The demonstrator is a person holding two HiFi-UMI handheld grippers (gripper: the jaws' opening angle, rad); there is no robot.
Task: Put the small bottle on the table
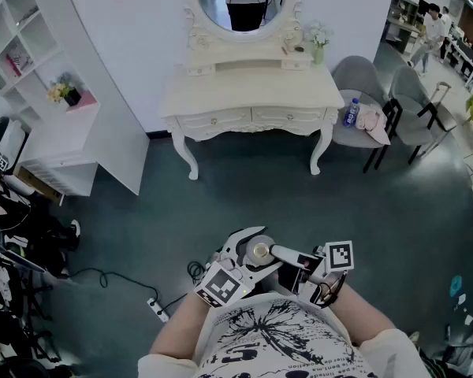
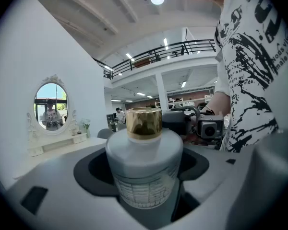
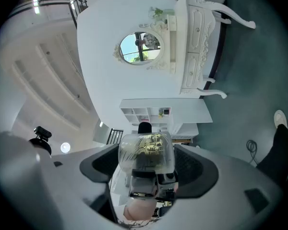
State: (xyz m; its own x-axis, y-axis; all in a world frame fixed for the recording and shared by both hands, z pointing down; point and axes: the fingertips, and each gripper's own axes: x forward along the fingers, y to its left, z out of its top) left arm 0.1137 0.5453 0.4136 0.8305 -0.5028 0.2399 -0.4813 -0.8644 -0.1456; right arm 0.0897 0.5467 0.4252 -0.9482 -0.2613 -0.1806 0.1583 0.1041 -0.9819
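Jaws of the left gripper [image 2: 144,190] stand wide yet clasp the small bottle [image 2: 144,162], its long axis upright with the gold cap [image 2: 144,123] on top, well short of the white dressing table [image 1: 252,93] straight ahead, while the right gripper [image 3: 146,159], jaws equally wide, merely flanks it, apparently without pressing.

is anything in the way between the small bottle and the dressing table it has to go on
Nothing visible does. The small bottle sits in the left tongs close to the person, and only bare floor lies between it and the table. The chair stands off to the right.
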